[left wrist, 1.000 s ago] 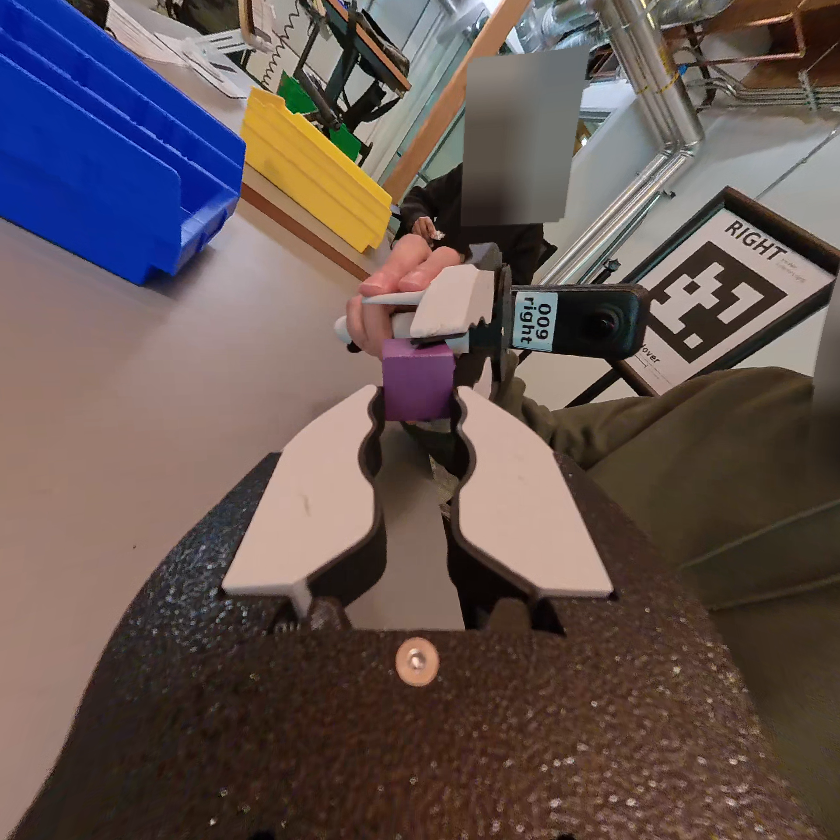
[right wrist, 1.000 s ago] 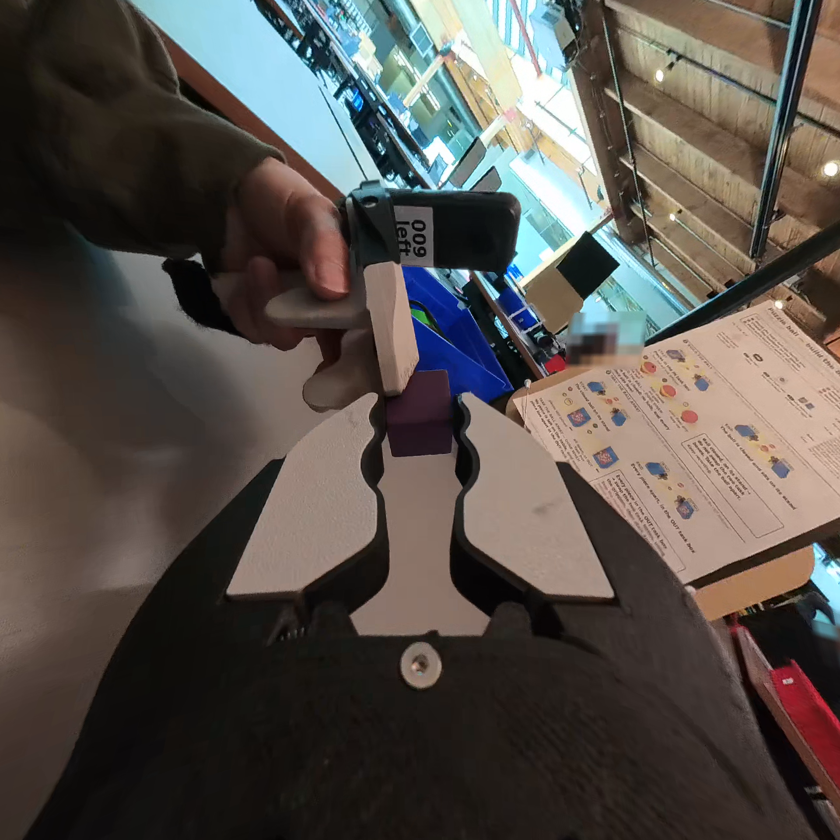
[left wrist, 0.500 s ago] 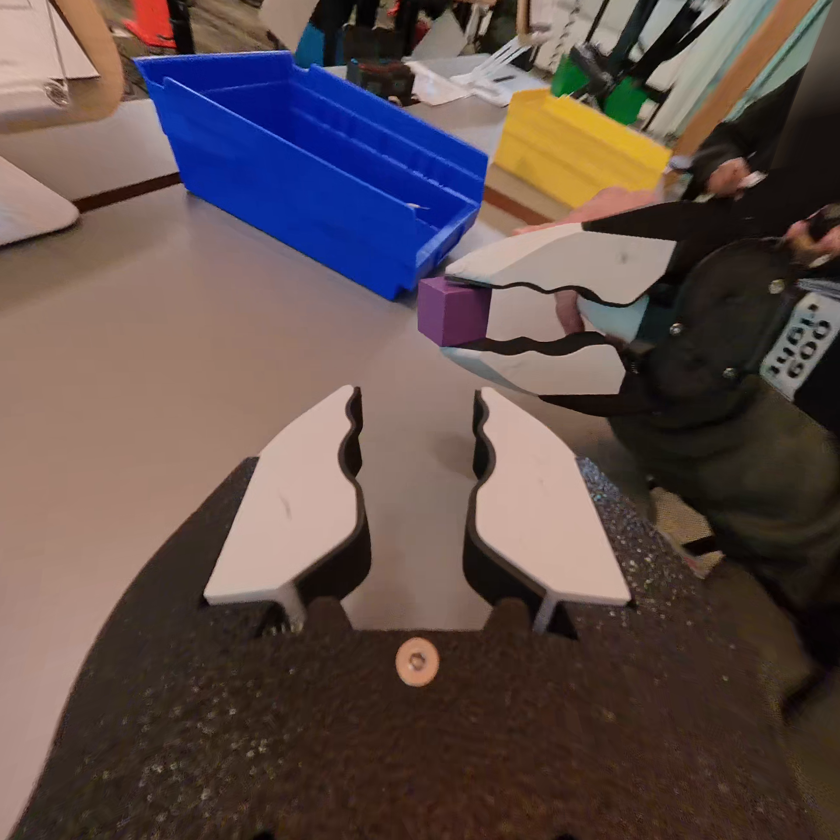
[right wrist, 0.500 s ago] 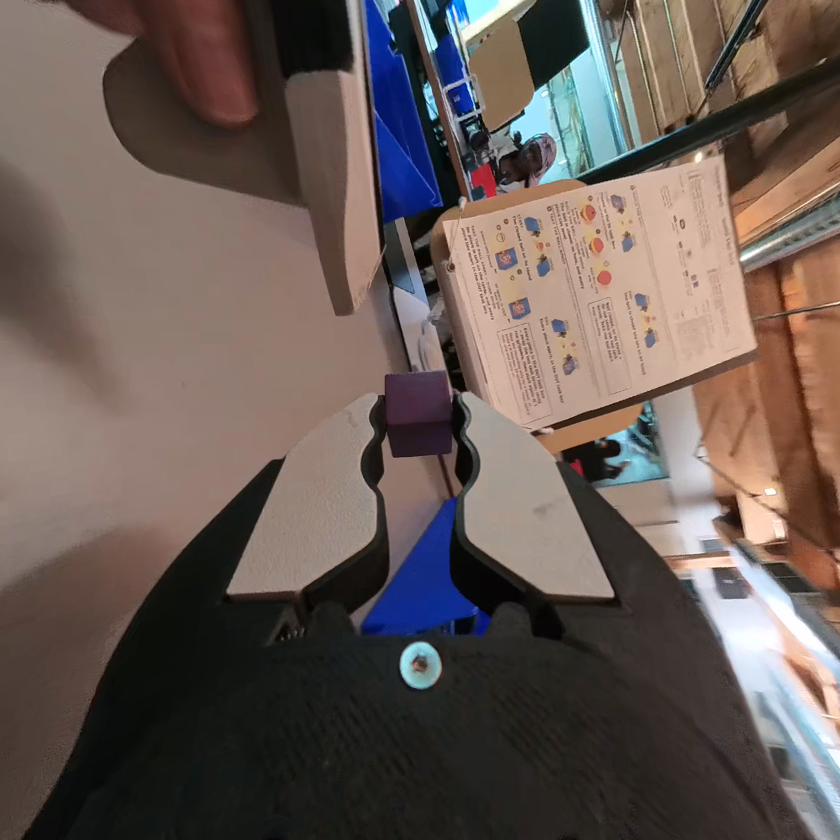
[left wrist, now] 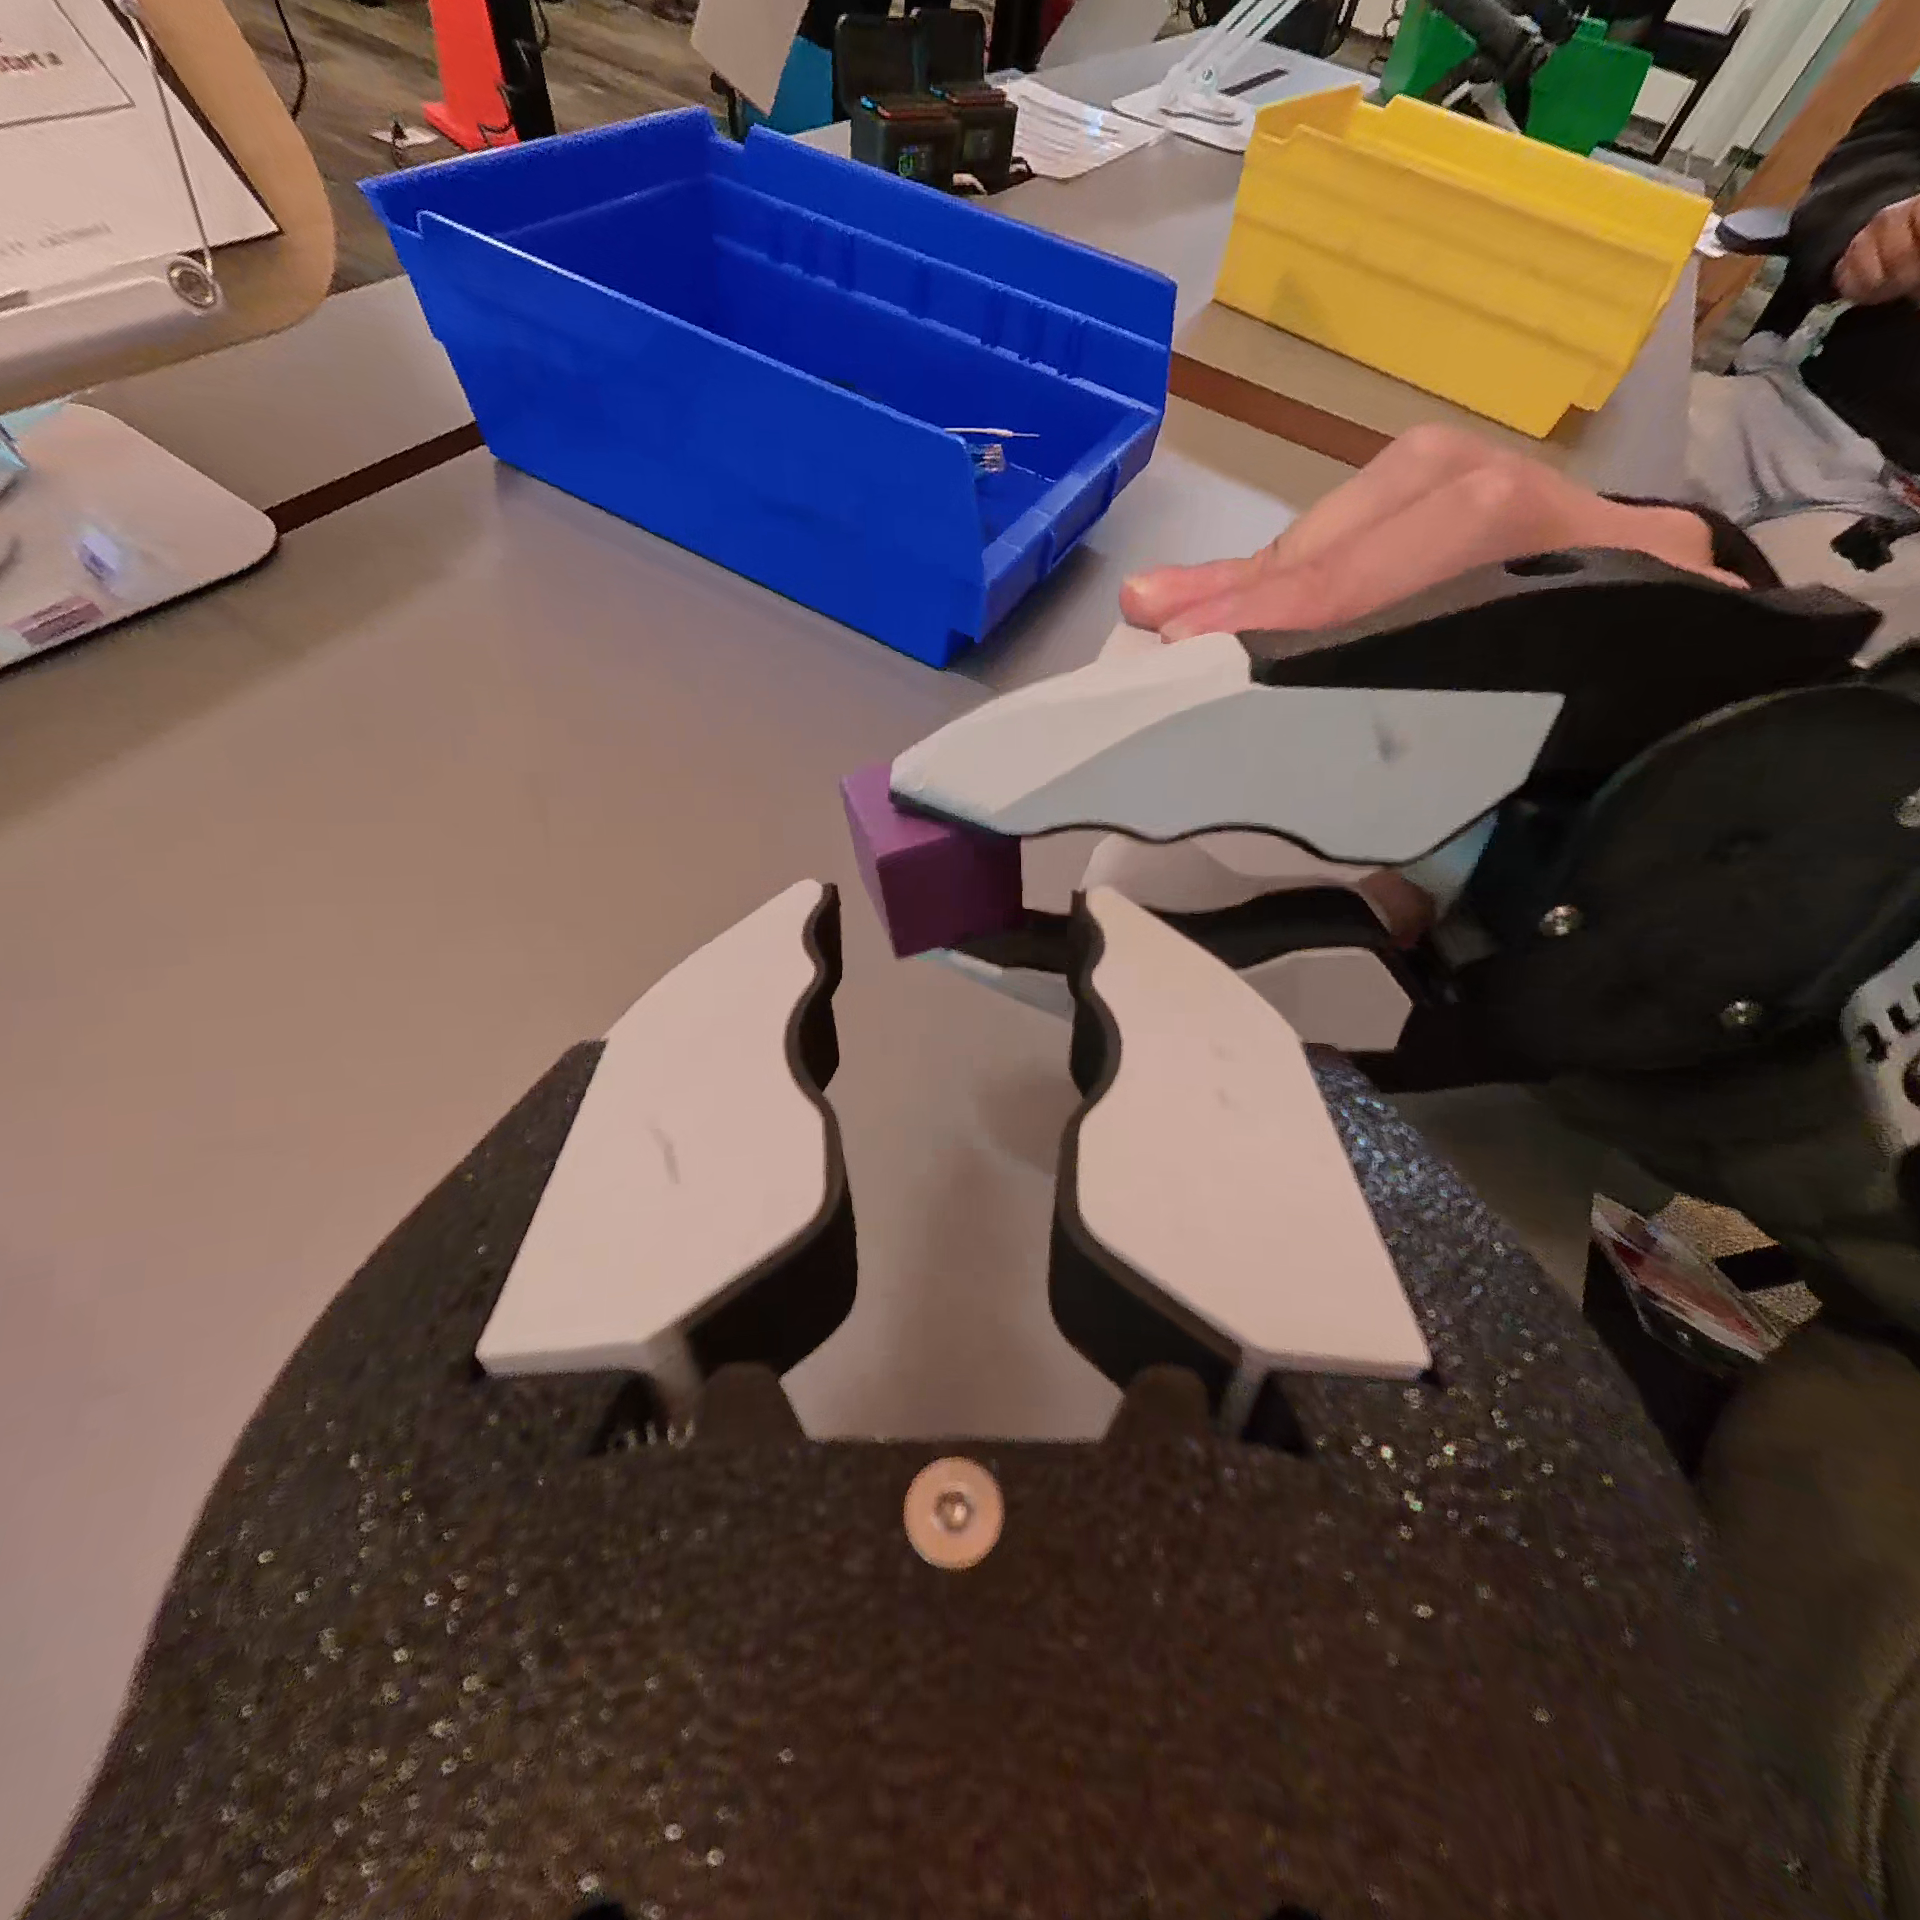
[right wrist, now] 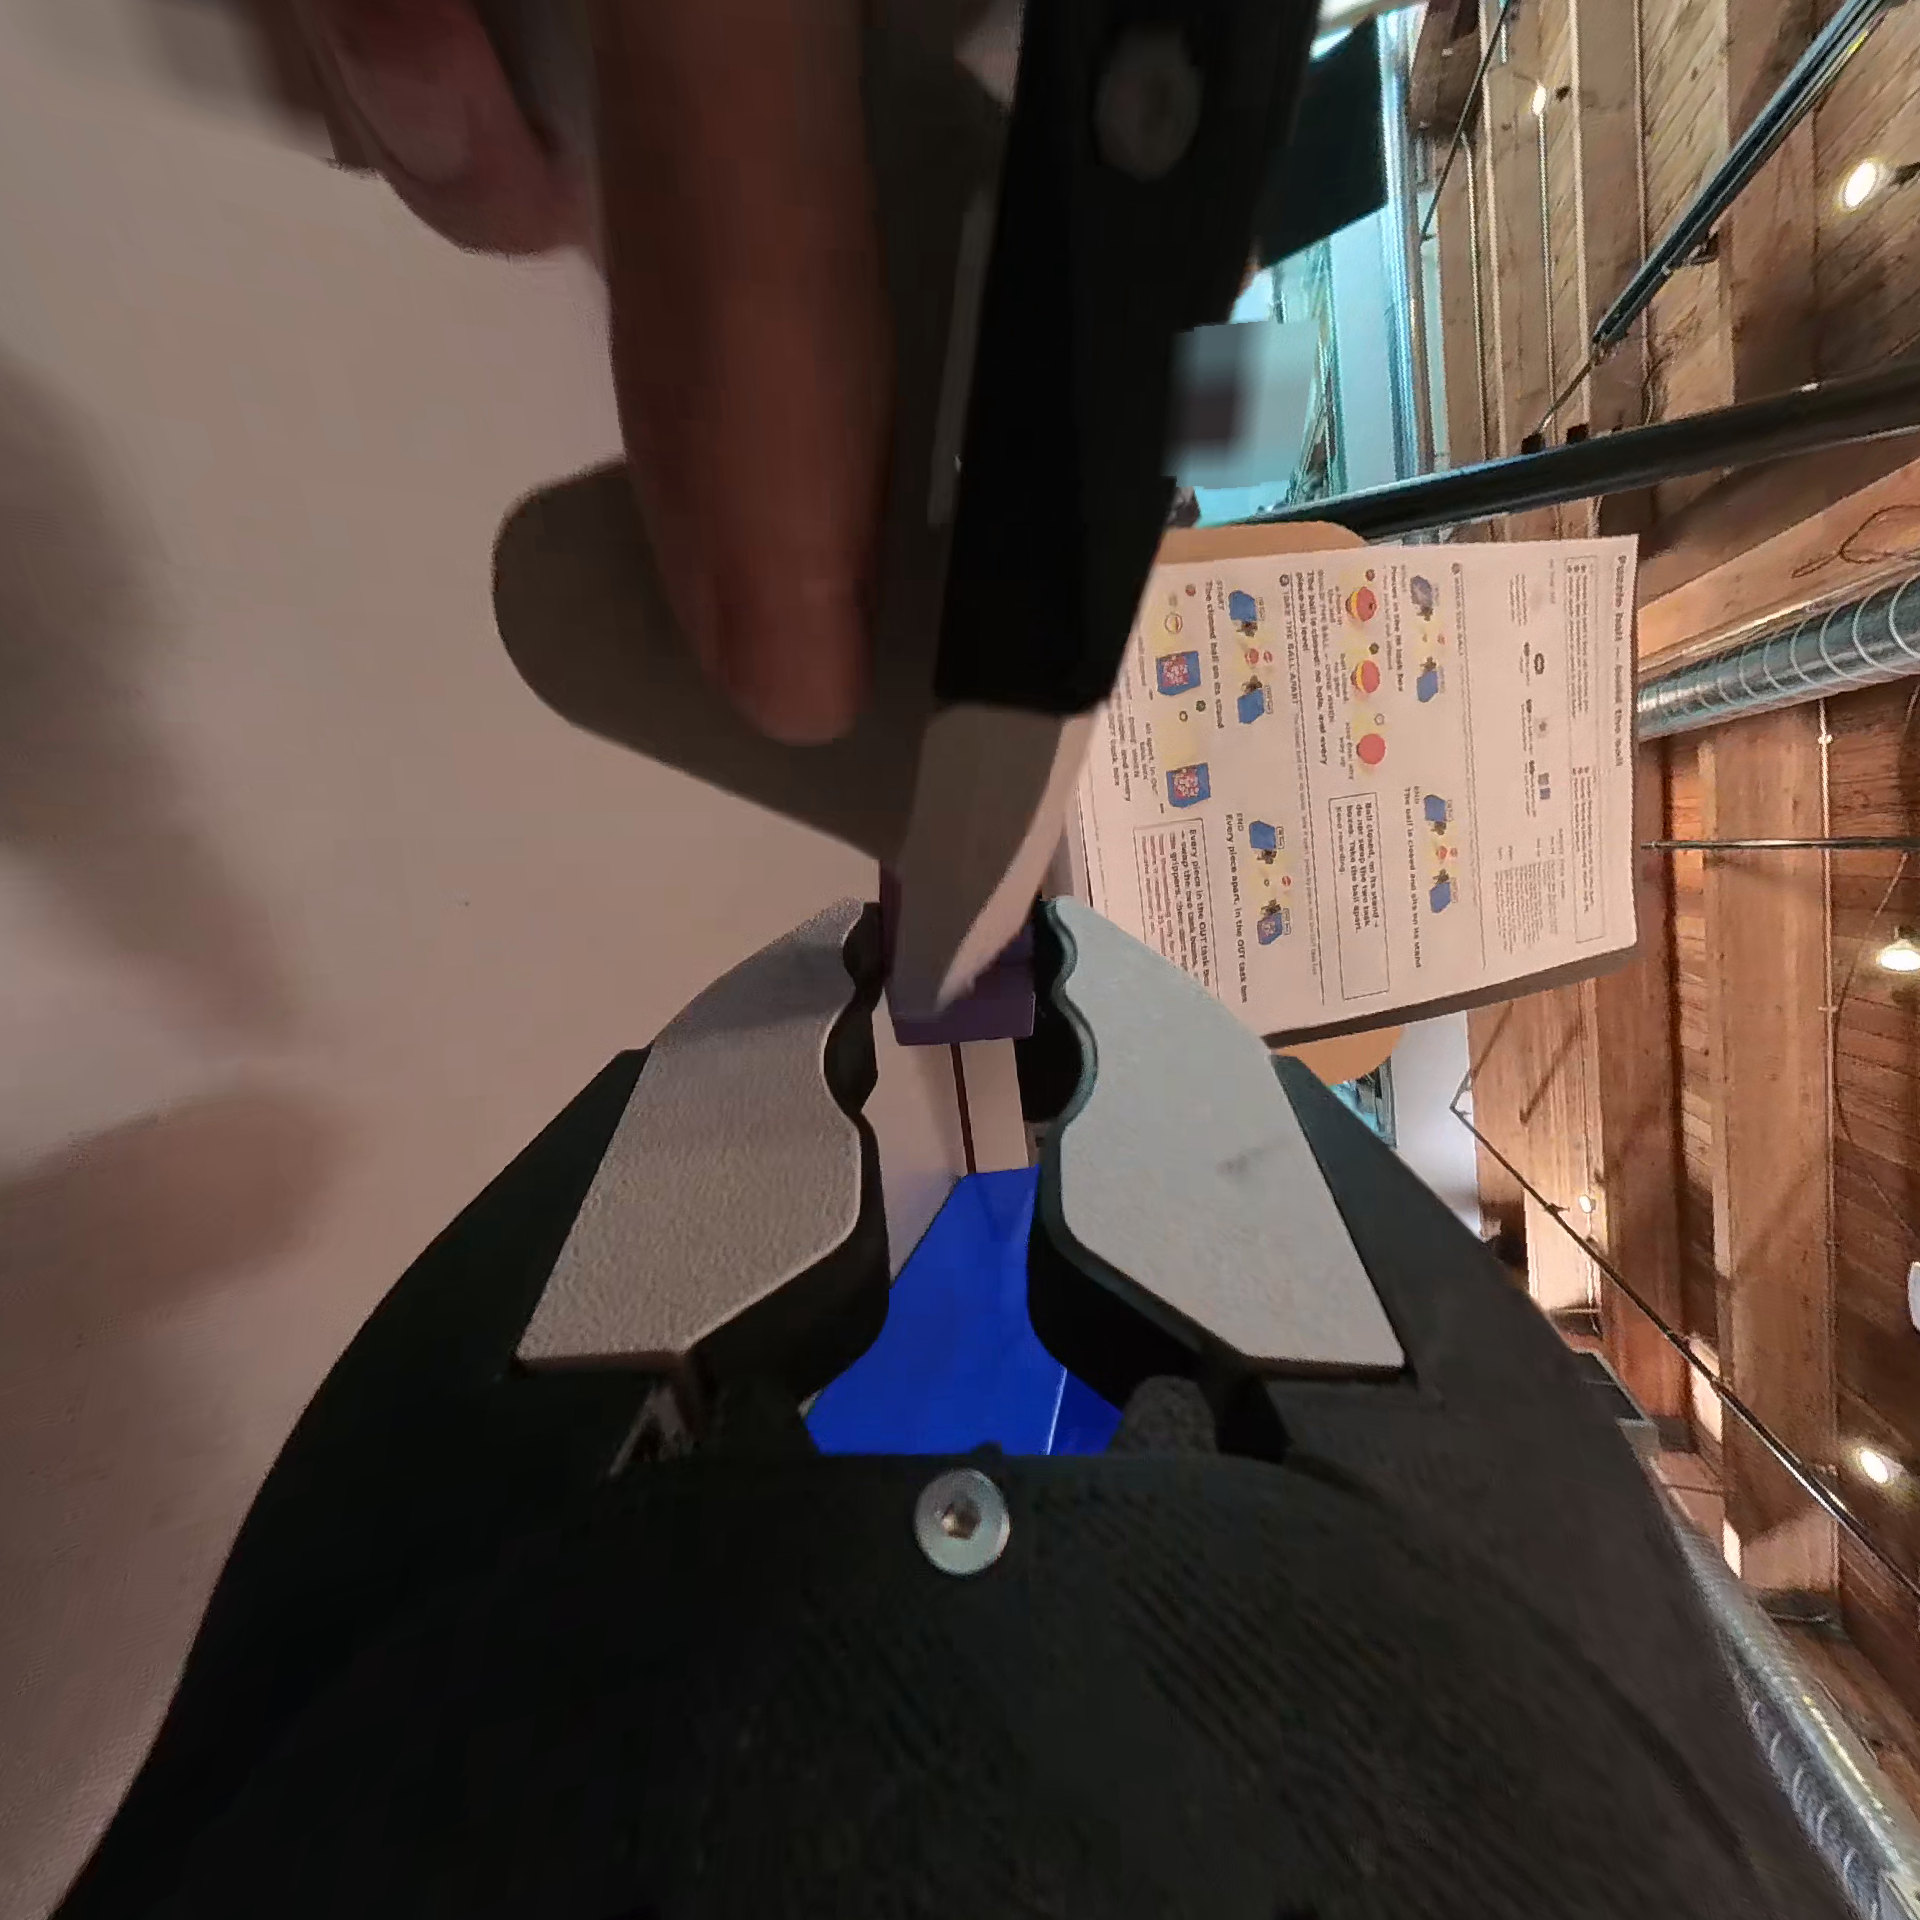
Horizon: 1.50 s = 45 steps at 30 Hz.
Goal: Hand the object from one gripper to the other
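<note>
A purple cube [left wrist: 930, 883] is held above the grey table [left wrist: 416, 810]. My right gripper [left wrist: 940, 878] comes in from the right and is shut on it, one finger above and one below. In the right wrist view the cube [right wrist: 966, 1013] sits clamped between the right gripper's [right wrist: 956, 987] tips. My left gripper [left wrist: 951, 925] is open and empty. Its tips stand just short of the cube, one on each side, not touching it. One of the left fingers [right wrist: 966, 862] crosses in front of the cube in the right wrist view and hides most of it.
A blue bin [left wrist: 790, 416] stands on the table beyond the grippers, a yellow bin [left wrist: 1455, 239] behind it to the right. A stand with a printed sheet [right wrist: 1403, 779] is at the left; its base [left wrist: 104, 520] rests on the table. Another person's hand [left wrist: 1881, 249] shows far right. The grippers are tip to tip, or close to it.
One second ago both grippers were shut on the cube. The left gripper opened and drew back. The right gripper, still holding the cube, has since moved close to the open left tips.
</note>
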Each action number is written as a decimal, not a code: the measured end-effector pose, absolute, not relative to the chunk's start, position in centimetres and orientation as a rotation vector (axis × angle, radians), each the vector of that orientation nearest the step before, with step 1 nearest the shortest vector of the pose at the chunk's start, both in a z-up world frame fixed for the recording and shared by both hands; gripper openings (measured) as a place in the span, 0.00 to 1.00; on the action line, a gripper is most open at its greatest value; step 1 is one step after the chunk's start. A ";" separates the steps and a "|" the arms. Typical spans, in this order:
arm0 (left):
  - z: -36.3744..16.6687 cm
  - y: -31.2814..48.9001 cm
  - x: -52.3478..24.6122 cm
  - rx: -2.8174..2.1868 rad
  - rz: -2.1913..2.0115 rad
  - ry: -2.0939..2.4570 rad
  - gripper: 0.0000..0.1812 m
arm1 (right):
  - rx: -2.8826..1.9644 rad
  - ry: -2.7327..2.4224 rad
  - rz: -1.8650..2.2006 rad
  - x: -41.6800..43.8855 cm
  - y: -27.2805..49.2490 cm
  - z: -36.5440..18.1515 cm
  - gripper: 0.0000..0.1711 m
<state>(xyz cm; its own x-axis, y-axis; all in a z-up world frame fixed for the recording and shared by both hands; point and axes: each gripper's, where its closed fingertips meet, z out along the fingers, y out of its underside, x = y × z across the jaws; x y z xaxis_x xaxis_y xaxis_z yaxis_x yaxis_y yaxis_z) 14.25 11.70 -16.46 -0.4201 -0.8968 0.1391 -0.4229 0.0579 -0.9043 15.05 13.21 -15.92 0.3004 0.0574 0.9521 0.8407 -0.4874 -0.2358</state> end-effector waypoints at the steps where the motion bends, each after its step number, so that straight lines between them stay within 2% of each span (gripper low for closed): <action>1: -16.4 11.6 14.3 -1.318 -1.338 1.865 0.23 | -1.775 -0.822 -1.262 14.7 13.4 -15.9 0.16; 4: -16.6 11.6 14.5 -1.322 -1.309 1.843 0.21 | -1.771 -0.846 -1.312 14.5 13.7 -16.2 0.16; 6: -16.9 11.9 14.7 -1.325 -1.270 1.829 0.17 | -1.768 -0.861 -1.322 14.3 13.8 -16.2 0.17; 10: -16.8 12.1 14.9 -1.291 -1.279 1.808 0.16 | -1.776 -0.862 -1.356 14.3 13.8 -16.1 0.16; 15: -16.4 12.1 14.9 -1.214 -1.326 1.832 0.15 | -1.773 -0.751 -1.100 13.6 13.8 -15.6 0.17; 19: -14.9 13.3 14.6 -1.100 -1.361 1.818 0.15 | -1.716 -0.469 -0.602 12.8 13.0 -13.2 0.35; 22: -13.3 13.5 13.9 -0.972 -1.485 1.824 0.15 | -1.656 -0.135 -0.083 13.3 12.4 -11.7 0.47; 25: -11.6 13.3 12.8 -0.783 -1.579 1.794 0.15 | -1.601 0.178 0.517 13.0 12.4 -12.4 0.57; 27: -10.9 13.1 12.4 -0.667 -1.585 1.769 0.15 | -1.527 0.211 0.845 11.3 12.4 -12.5 0.52; 30: -10.8 13.0 12.0 -0.517 -1.504 1.748 0.15 | -1.412 0.254 1.043 10.5 12.8 -12.1 0.50; 34: -11.2 12.8 11.7 -0.406 -1.391 1.777 0.15 | -1.390 0.270 1.111 10.3 12.8 -12.2 0.50; 41: -12.0 12.5 11.4 -0.329 -1.342 1.827 0.15 | -1.348 0.324 1.181 10.7 12.4 -11.5 0.36; 45: -12.2 12.5 11.2 -0.295 -1.330 1.836 0.15 | -1.346 0.327 1.225 10.6 12.3 -11.5 0.34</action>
